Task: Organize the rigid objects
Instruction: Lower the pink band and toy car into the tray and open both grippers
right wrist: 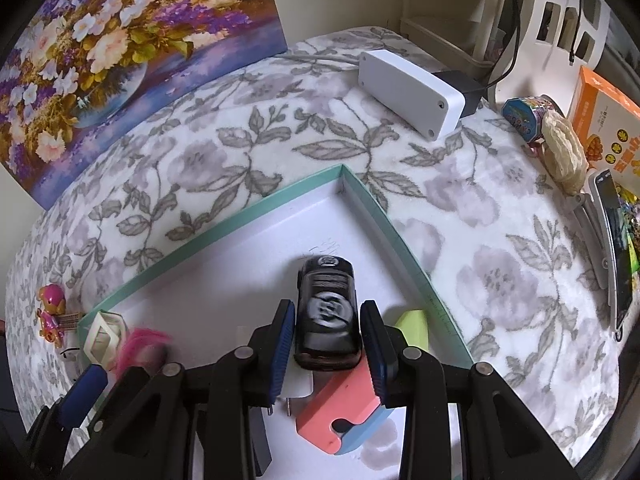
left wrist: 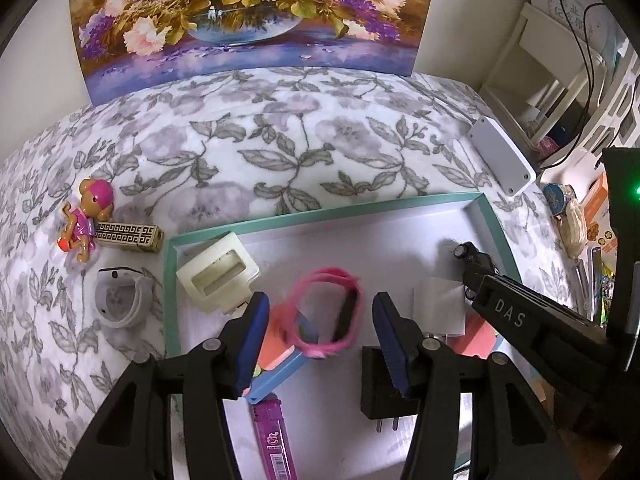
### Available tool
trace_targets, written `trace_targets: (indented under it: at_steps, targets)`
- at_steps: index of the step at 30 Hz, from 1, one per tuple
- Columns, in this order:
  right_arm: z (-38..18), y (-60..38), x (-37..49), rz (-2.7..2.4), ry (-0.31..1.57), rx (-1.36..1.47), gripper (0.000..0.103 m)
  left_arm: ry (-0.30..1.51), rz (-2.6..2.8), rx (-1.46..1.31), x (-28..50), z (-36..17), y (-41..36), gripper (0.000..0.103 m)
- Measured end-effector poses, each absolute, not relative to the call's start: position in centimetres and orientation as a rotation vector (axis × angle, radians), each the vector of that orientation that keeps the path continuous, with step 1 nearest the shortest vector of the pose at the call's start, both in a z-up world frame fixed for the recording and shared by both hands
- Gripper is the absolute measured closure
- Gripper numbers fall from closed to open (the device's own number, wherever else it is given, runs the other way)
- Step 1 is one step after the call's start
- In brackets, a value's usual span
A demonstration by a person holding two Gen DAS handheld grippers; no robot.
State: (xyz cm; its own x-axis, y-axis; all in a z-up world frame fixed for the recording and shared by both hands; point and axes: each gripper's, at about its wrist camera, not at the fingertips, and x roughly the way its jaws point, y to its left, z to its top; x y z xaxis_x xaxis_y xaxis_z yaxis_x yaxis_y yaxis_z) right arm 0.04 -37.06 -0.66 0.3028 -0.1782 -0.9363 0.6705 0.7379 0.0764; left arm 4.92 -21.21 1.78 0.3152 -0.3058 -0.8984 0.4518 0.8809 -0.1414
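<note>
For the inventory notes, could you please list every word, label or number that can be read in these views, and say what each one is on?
"DAS": raised letters on the black body of the right tool.
Purple lighter: a logo, a short word and a barcode, too small to read.
Orange box: yellow characters, not legible.
Blue patterned tin: lettering too blurred to read.
Black toy car in the right tool: markings blurred.

Teal-rimmed tray: white floor, holding a cream plastic buckle, a blurred pink band, a purple lighter, a black plug adapter and a black toy car. Outside, left: pink toy dog, patterned bar, grey round holder.
</note>
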Motion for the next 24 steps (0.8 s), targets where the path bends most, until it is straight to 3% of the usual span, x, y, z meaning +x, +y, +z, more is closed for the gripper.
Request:
trace_targets:
  at_steps: [2,5,7,9,12,21,23,24]
  targets:
    - [-0.7,-37.2,0.0,-0.600,1.134,0.518,0.064,1.147,-0.503,0.142,4.9,1.9,-21.2,0.042]
    - [-0.7,-37.2,-0.1,-0.600,1.134,0.531,0.049,1.145,-0.494,0.139,5.0,2.1,-21.0,0.042]
    - [-0.6,-37.1,-0.1,-0.601,1.131,0.532,0.048,1.145,-0.485,0.132,5.2,2.2,-20.7,0.042]
    - [-0.5,-37.0,-0.1,-0.608,1.130,0.524,0.041,1.148,-0.466,0.127,5.5,2.3,-20.4,0.040]
    - [-0.3,-36.9,0.0,-0.610,1.126,0.518,0.032,1.145,-0.427,0.123,5.9,2.3,-19.5,0.027]
    - [0.0,-35.3,0.9,-0.582,1.140,0.461,0.018,1.164,-0.335,0.113,7.2,1.8,-17.2,0.025]
    - [0.1,-35.0,1.0,-0.583,1.138,0.451,0.016,1.164,-0.317,0.109,7.4,1.7,-16.7,0.013]
    - [0.3,-34.7,1.1,-0.582,1.137,0.444,0.016,1.159,-0.303,0.106,7.6,1.7,-16.4,0.011]
